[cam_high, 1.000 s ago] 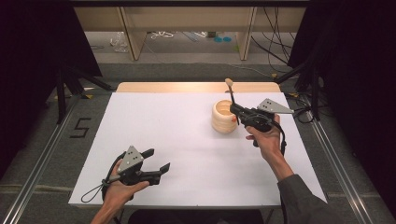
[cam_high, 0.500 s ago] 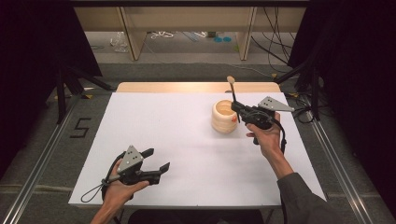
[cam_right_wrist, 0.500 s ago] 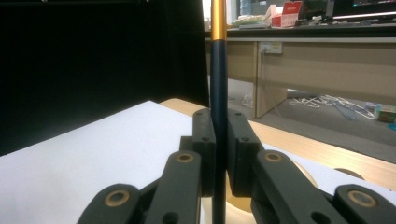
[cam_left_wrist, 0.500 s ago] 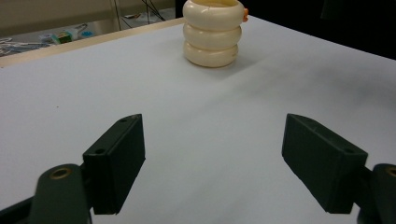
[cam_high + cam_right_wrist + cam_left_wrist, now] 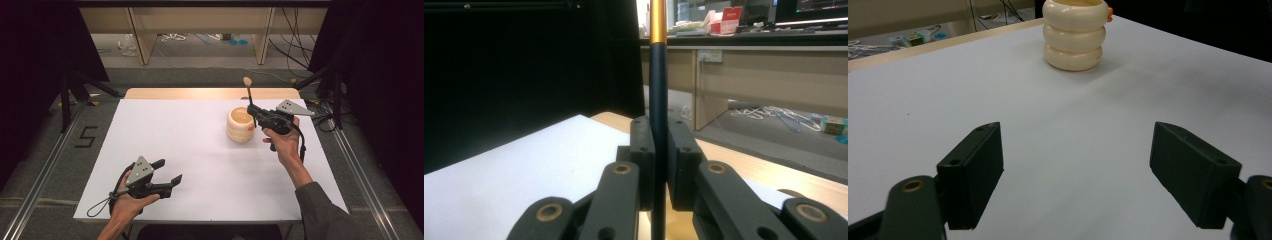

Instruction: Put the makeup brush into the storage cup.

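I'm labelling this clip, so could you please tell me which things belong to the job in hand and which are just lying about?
In the job:
- right gripper, shut on the brush
- cream ribbed holder, beside that gripper

Lying about:
- left gripper, open and idle over the white table
- cables on the floor beyond the table

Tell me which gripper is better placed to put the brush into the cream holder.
Right. The right gripper is shut on the brush, upright at the rim of the cream holder. The left gripper is open, holding nothing, near the table's front edge.
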Demonstrator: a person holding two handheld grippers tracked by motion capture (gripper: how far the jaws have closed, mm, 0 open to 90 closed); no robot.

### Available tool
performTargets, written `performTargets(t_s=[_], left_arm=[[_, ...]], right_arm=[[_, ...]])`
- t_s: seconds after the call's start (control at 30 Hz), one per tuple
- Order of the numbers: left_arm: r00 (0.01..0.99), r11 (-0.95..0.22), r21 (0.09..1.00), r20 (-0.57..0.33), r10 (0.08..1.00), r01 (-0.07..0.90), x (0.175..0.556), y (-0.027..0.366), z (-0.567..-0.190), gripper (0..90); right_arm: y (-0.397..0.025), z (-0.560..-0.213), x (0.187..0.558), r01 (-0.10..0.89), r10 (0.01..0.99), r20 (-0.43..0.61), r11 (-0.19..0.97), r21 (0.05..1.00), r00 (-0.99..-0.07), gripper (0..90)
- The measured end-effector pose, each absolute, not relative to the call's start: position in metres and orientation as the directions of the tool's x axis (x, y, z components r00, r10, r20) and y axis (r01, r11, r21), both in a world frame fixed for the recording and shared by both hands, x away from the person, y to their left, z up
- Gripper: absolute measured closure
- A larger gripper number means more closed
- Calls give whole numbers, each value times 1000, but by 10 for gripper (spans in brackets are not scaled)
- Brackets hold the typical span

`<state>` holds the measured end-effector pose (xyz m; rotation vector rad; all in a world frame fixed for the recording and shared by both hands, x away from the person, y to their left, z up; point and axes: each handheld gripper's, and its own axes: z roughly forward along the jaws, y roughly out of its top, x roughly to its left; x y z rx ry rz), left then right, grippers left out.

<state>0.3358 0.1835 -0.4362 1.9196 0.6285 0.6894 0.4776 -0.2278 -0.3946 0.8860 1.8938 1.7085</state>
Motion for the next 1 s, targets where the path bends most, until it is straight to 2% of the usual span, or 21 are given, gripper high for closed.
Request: performTargets(t_s=[1.0], left_arm=[[706, -401, 906, 197, 680, 133, 335, 184, -436, 215]], right_arm=[[-221, -394, 505, 169, 734, 99, 21, 985, -672, 841]])
